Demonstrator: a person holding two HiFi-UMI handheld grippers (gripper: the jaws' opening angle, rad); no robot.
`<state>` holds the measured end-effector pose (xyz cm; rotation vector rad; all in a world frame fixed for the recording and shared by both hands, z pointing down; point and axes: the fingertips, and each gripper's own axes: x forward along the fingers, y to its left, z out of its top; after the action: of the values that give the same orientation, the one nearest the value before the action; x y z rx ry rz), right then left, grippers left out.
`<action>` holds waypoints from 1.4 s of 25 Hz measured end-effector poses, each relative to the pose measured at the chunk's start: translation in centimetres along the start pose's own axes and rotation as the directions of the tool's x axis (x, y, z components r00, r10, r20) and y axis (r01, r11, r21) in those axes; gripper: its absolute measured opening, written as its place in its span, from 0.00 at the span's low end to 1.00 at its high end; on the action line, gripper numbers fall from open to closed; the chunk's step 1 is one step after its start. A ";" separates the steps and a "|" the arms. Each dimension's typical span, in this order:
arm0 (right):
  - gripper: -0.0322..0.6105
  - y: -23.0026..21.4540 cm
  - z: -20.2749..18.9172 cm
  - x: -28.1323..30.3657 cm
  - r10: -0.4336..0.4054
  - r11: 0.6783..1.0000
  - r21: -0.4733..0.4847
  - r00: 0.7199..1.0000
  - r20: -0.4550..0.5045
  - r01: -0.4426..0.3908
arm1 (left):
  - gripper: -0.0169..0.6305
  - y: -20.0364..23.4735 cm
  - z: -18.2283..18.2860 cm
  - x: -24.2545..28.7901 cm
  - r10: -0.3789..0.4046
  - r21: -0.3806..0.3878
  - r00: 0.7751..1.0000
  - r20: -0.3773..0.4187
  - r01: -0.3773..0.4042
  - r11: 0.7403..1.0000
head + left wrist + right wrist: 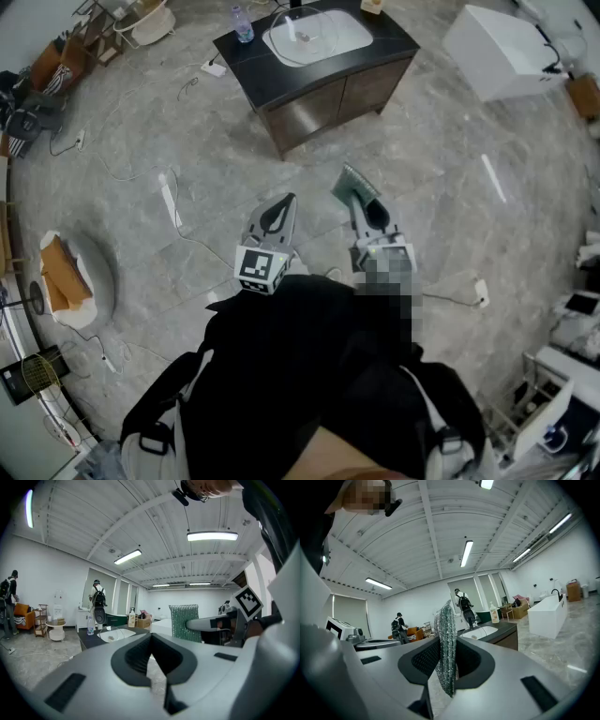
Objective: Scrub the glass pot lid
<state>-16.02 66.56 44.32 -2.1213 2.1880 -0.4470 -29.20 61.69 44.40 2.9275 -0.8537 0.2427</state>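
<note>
Right tool [449,654] clamped on upright silvery-green mesh scouring pad [445,630]; left tool [150,644] closed, nothing held. Clear glass pot lid [115,632] on dark desk [394,42], well ahead, seemingly nearer right tool.

I see two matte grey shells with black ribbed inner pads: the left gripper [282,202] and the right gripper [364,200]. The left one carries a white marker cube [262,266] printed with black squares. The person wears a black top [300,375] with pale grey shoulder straps [153,437].
</note>
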 end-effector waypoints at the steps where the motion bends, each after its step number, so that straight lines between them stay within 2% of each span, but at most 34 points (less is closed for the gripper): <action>1: 0.16 0.2 -0.1 0.3 0.000 1.000 -0.003 1.000 -0.003 0.000 | 0.03 0.4 0.0 0.1 -0.004 0.002 1.000 0.001 0.004 1.000; 8: 0.17 0.5 0.3 3.1 -0.029 0.999 0.036 0.999 0.037 0.028 | 0.03 3.9 0.5 1.1 -0.025 0.011 0.999 0.029 0.025 1.000; 15: 0.17 1.8 1.2 6.0 -0.039 0.999 0.004 0.996 0.080 0.039 | 0.03 6.6 0.2 2.4 -0.060 0.022 0.997 0.050 0.059 0.998; 20: 0.17 2.2 0.9 8.3 -0.034 0.999 -0.033 0.998 0.056 0.035 | 0.03 8.5 -0.3 3.7 -0.059 -0.004 0.997 0.041 0.059 0.998; 28: 0.17 -3.1 0.7 16.5 -0.018 1.000 -0.013 0.999 0.042 0.018 | 0.03 13.1 -1.4 11.0 -0.014 0.001 1.000 0.012 0.014 1.000; 35: 0.17 -9.5 3.6 25.7 0.045 0.998 -0.034 0.999 0.002 -0.045 | 0.03 16.9 0.9 21.2 0.040 0.004 0.999 -0.011 -0.040 0.999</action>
<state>-7.23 40.56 47.23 -2.0833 2.2524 -0.4057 -20.57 36.20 47.77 2.9118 -0.9120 0.2627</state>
